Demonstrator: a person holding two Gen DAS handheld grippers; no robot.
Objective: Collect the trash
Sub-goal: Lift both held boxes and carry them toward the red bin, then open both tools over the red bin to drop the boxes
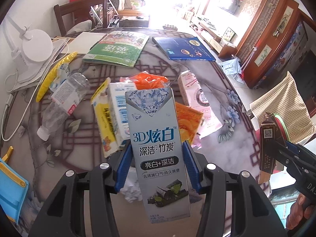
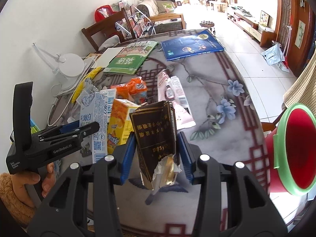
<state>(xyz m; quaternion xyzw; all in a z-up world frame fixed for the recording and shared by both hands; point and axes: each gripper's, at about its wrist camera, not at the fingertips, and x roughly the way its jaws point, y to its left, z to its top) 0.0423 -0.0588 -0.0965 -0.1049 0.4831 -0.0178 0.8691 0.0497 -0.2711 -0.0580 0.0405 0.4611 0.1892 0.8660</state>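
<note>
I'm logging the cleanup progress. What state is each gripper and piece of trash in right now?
left hand-held gripper: shut on toothpaste box
toothpaste box: held up, off the table
right hand-held gripper: shut on cigarette pack
cigarette pack: torn open, held up
plastic bottle: lying on its side, capped
red bin: open, tilted towards the camera

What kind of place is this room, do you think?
Probably a home living and dining room: a patterned dining table with a wooden chair, a sofa behind, and a wall television.
</note>
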